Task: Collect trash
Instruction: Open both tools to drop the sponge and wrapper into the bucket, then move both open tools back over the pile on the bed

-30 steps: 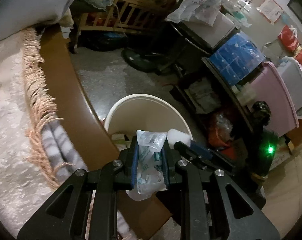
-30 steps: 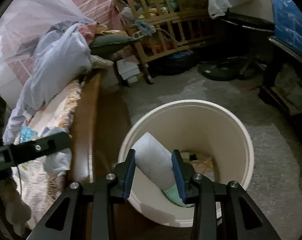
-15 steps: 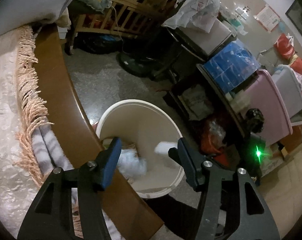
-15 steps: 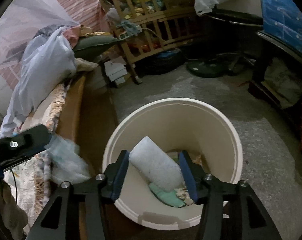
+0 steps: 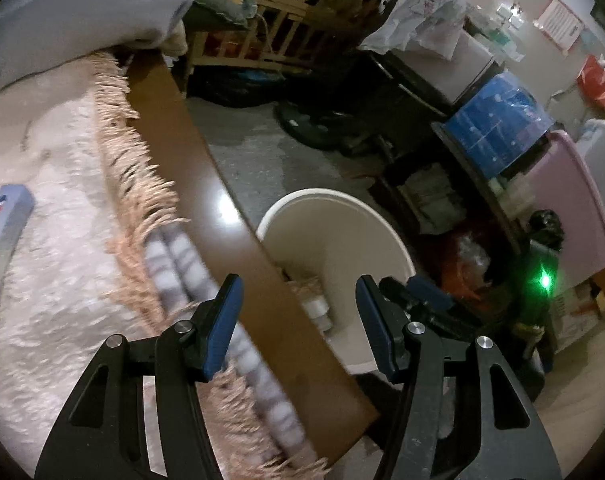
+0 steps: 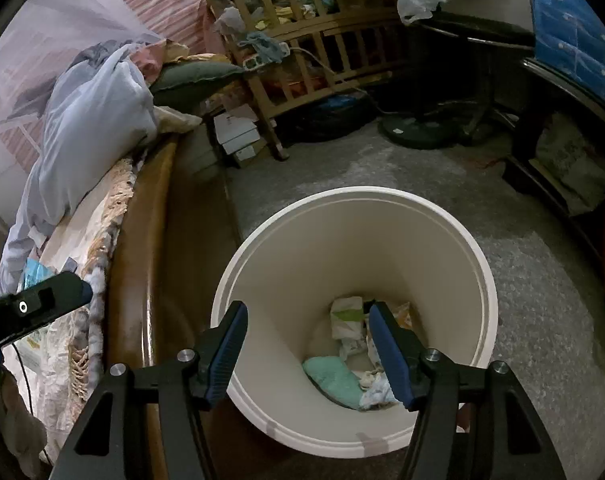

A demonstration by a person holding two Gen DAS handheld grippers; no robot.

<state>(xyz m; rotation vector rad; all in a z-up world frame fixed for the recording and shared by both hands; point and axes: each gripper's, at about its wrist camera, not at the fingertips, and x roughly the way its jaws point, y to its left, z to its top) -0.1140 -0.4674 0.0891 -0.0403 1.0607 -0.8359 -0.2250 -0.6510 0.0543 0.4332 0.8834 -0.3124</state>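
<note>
A white round trash bin stands on the floor beside the bed; it also shows in the left wrist view. Inside lie a teal piece and crumpled white wrappers. My right gripper is open and empty just above the bin's near rim. My left gripper is open and empty over the bed's brown wooden edge, beside the bin. A blue-white packet lies on the bed cover at the left.
A fringed pink bed cover with a blue-grey pillow. A wooden crib stands at the back, a fan base on the floor, and shelves with blue packs and a pink bin at the right.
Both grippers opened and dropped their trash into the bin: the left let go of the clear wrapper, the right the white roll. The left gripper has swung left toward the bed.
</note>
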